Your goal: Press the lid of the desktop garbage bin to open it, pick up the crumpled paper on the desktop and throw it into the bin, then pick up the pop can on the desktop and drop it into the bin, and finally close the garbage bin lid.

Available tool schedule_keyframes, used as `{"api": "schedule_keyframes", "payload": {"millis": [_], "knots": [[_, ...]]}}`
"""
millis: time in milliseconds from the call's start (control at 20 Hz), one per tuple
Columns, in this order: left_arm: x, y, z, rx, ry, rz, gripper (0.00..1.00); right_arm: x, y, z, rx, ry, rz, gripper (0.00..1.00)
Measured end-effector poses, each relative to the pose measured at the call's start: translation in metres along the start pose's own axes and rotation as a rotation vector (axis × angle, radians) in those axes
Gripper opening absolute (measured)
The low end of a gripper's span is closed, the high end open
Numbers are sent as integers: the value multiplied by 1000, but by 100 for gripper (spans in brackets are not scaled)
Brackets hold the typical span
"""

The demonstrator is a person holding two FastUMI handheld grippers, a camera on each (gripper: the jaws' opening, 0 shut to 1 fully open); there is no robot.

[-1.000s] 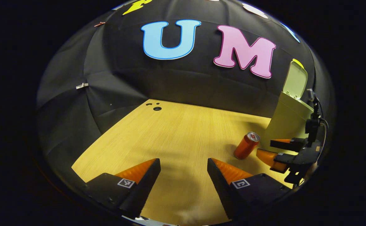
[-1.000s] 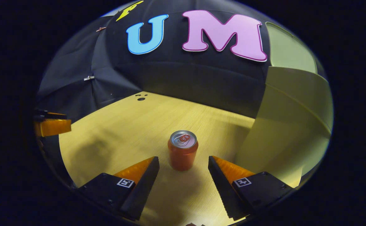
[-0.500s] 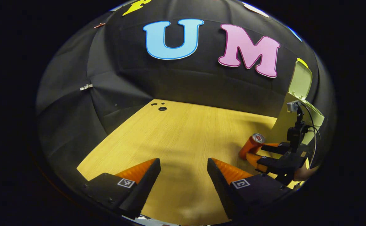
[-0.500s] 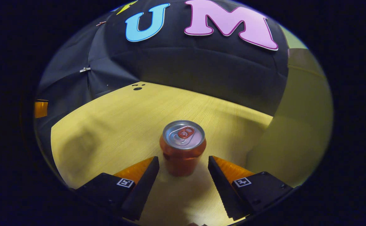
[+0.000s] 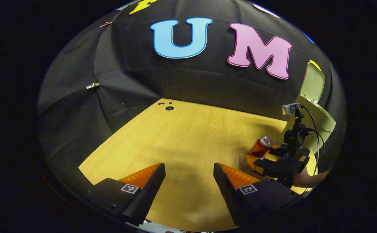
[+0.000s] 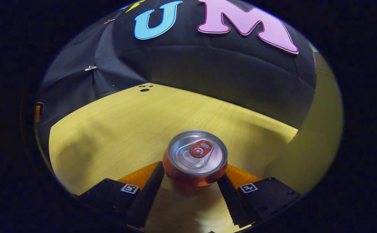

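Pop can between right hand-held gripper fingers.

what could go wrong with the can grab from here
1. The right gripper straddles the upright pop can with jaws not clearly closed on it; an uneven squeeze could tip it.
2. The bin stands close beside the can, so the lift could knock its wall or open lid.

orange pop can with silver top, pale yellow-green bin, light woodgrain desktop.
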State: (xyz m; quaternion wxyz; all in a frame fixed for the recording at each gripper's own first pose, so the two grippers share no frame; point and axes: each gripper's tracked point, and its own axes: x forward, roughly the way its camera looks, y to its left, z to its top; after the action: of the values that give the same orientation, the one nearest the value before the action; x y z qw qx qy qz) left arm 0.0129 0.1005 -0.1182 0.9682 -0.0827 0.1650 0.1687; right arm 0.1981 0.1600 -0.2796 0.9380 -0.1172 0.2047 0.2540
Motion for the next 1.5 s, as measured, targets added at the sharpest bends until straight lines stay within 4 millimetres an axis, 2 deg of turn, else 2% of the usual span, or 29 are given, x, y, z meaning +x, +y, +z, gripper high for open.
{"api": "schedule_keyframes", "payload": {"millis": [50, 150, 300, 450, 550, 700, 850, 1000, 1200, 1350, 1500], "knots": [[-2, -3, -1, 0, -3, -3, 96, 2, 2, 1, -4, -3, 7, 86], [-4, -8, -4, 4, 1, -10, 96, 0, 4, 3, -5, -6, 10, 85], [-8, -11, -9, 7, -1, -22, 96, -14, 4, 20, -16, -28, 6, 82], [-11, -18, -12, -1, -5, -63, 96, -46, -4, 46, -56, -55, -26, 82], [-13, -23, -11, 25, -15, -83, 96, -74, -9, 68, -75, -85, -45, 82], [-19, -37, -3, 77, -47, -129, 96, -119, -15, 100, -96, -128, -66, 82], [-31, -57, 7, 49, -81, -199, 96, -159, -22, 130, -92, -172, -91, 82], [-44, -71, 14, 40, -103, -248, 96, -195, -41, 159, -44, -217, -134, 82], [-58, -75, 11, 79, -112, -293, 96, -233, -83, 194, 12, -291, -222, 82], [-63, -70, 5, 97, -105, -305, 96, -257, -123, 208, 44, -326, -307, 82], [-65, -63, 7, 106, -104, -303, 96, -268, -159, 212, 80, -341, -392, 82]]}}
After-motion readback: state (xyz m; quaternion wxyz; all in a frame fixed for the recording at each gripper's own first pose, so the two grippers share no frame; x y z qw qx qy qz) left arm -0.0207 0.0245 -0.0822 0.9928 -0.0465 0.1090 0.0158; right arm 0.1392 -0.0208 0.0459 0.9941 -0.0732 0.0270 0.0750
